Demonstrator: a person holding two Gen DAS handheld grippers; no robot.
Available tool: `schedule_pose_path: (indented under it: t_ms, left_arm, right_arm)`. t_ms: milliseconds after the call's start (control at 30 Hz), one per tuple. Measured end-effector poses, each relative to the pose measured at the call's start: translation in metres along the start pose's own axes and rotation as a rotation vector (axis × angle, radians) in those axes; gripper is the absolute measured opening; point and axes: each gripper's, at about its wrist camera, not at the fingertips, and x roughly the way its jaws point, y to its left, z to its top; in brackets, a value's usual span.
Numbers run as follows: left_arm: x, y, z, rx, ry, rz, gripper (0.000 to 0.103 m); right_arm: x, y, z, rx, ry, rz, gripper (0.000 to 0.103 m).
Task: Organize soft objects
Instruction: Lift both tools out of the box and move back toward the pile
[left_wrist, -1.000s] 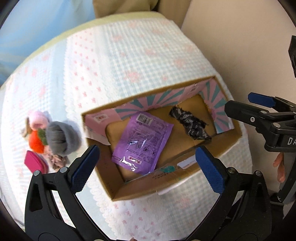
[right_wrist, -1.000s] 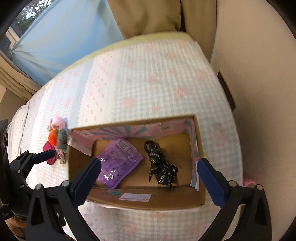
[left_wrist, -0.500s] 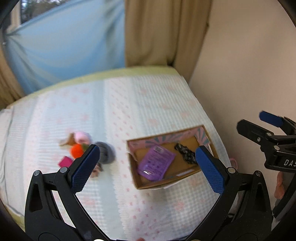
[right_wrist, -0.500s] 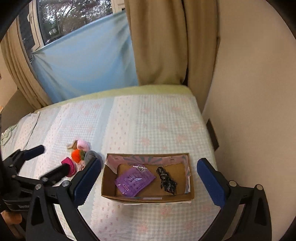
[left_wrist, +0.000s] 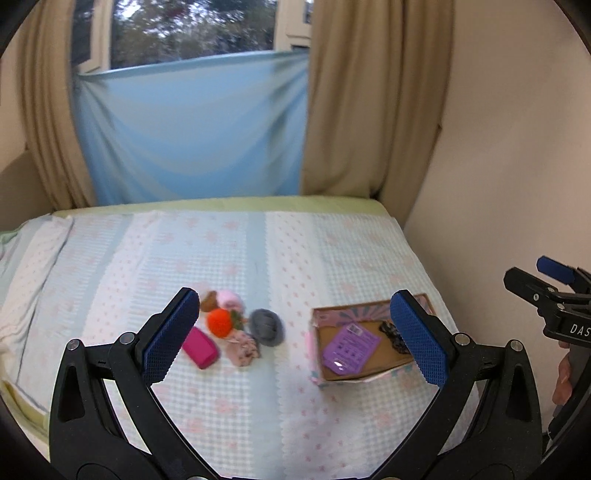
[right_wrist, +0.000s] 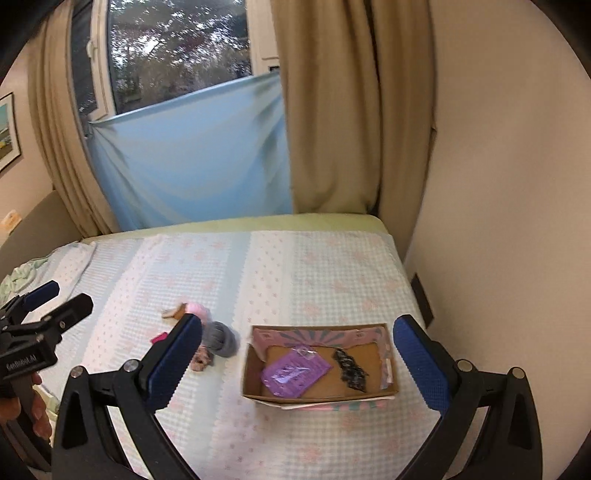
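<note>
Left wrist view: left gripper (left_wrist: 295, 338) at frame bottom, blue-padded fingers spread wide, nothing between them. Lower centre, on the quilted pale blue and white bedspread with pink flowers (left_wrist: 258, 254), a tight cluster of soft things: fuzzy orange pom-pom (left_wrist: 219, 322), pale pink fluffy ball (left_wrist: 229, 299) above it, brown plush piece (left_wrist: 209, 300) beside that, round grey knitted bundle (left_wrist: 266, 326) to the right, magenta rectangular pouch (left_wrist: 200, 348) lower left, mottled pink fabric scrap (left_wrist: 243, 349) lower middle. Right of the cluster and apart from it, an open cardboard box with pink and teal patterned inner walls (left_wrist: 317, 363), holding a flat purple foil packet (left_wrist: 350, 349) and a black patterned scrunchie (left_wrist: 391, 332), partly hidden by a finger. Right gripper (left_wrist: 543, 278) at the right edge, fingers parted.

Right wrist view: right gripper (right_wrist: 297, 360) spread wide, empty. Box (right_wrist: 246, 376) at lower centre, packet (right_wrist: 294, 373) left and scrunchie (right_wrist: 350, 370) right inside it. Grey bundle (right_wrist: 221, 339), pink ball (right_wrist: 199, 310) and magenta pouch (right_wrist: 159, 338) left of the box, partly behind a finger. Left gripper (right_wrist: 61, 297) at the left edge, fingers parted.
</note>
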Motion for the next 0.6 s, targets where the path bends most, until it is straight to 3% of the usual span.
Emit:
schedule_pose_path:
  t_ms: [233,600]
  left_arm:
    - [-0.015,0.078,-0.010,-0.081,0.009,0.058,0.103]
    - [0.053,0.190,-0.035,-0.186,0.175,0.074,0.103]
  right_arm:
    - [0.017,0.055,-0.006,-0.012,-0.018,0.072,0.103]
    - [0.095,0.145,-0.013,-0.025,0.062,0.110,0.103]
